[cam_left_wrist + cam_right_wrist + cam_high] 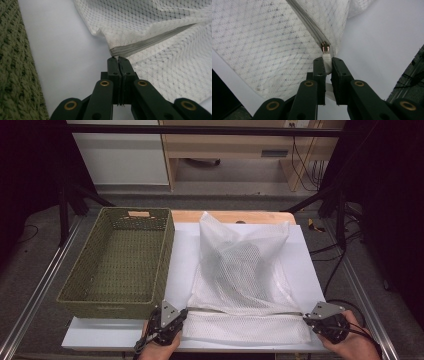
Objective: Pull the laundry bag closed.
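A white mesh laundry bag lies on the white table top, with something dark inside its upper part. A grey zipper runs across it near the front edge. My left gripper is shut on the left end of the zipper seam, its jaws pressed together on the fabric edge. At the zipper's right end my right gripper is shut on the white pull tab. The metal slider sits just beyond its jaws, and the zipper looks fully zipped.
A green woven basket stands empty at the left of the table, its wall close beside my left gripper. The white table top ends just behind my hands. Black frame poles and cables stand at both sides.
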Demonstrator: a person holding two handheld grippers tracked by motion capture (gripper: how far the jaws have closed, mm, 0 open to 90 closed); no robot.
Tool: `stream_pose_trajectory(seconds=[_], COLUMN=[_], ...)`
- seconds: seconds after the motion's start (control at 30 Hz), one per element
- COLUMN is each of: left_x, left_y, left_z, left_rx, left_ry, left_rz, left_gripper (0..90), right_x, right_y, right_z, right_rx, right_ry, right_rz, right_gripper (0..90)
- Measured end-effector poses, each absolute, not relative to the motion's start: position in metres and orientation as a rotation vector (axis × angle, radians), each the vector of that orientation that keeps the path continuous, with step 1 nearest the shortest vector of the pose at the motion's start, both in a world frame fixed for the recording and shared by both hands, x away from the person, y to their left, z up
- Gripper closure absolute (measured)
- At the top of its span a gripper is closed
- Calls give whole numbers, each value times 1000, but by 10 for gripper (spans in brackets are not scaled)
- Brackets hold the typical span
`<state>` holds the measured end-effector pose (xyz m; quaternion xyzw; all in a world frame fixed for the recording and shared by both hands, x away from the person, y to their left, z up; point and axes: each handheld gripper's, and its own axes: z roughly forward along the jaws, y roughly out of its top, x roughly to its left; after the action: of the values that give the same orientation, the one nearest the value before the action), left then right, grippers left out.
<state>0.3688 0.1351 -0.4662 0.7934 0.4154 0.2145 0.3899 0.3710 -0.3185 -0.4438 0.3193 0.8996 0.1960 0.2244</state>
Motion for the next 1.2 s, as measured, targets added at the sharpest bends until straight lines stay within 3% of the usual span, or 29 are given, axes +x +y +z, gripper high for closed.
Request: stream_pose_trajectory(seconds=[0.3, 0.43, 0.67, 0.8, 1.0, 1.2], left_x=[369, 367, 362, 361, 365, 386], left_y=[132, 131, 124, 120, 107, 100], left_z=[-473, -473, -466, -458, -438, -424], left_rx=[2043, 2033, 2013, 1979, 1961, 1922], left_ry=[1038, 1024, 952, 915, 847, 866], left_rz=[582, 616, 701, 684, 672, 631], left_gripper=[882, 832, 563, 426, 246, 151], right_x=[368, 368, 369, 373, 388, 406], right_y=[-320, -318, -309, -298, -284, -278], right_z=[-448, -450, -441, -435, -428, -426], right_rx=[929, 953, 992, 1026, 1076, 1123], right_ry=[2469, 2461, 2396, 2328, 2180, 2048], right_rz=[590, 640, 756, 818, 900, 967], right_gripper=[818, 791, 495, 310, 149, 92])
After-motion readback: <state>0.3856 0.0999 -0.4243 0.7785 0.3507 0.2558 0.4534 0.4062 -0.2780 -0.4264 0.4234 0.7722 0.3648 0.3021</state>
